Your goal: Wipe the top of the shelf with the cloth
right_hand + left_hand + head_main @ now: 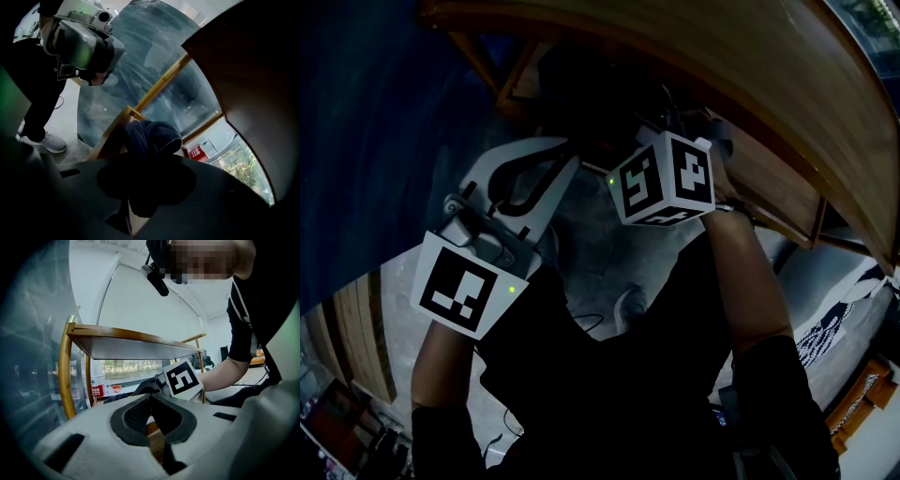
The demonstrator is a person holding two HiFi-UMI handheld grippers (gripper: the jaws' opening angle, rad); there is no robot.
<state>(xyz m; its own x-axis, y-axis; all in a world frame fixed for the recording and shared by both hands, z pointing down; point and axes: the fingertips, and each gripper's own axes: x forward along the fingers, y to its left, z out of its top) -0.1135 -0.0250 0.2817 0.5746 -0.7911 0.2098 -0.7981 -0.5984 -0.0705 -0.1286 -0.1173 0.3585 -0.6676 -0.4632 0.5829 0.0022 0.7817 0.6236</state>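
The shelf has a brown wooden top (136,345) on a golden frame (64,376); in the head view that top (750,56) curves across the upper right. A dark blue cloth (152,140) is bunched between the jaws of my right gripper (145,161), which is shut on it just below the top's dark underside (253,84). In the head view only its marker cube (666,178) shows clearly, at the shelf's edge. My left gripper (151,399) is shut on nothing. It hangs lower and to the left, white against the floor (562,155), pointing at the shelf.
A bottle with a red label (97,380) stands behind the frame by the window. A blue glass panel (366,141) runs along the left. Below are grey floor, my shoe (49,140) and wooden slats (366,337) at the lower left.
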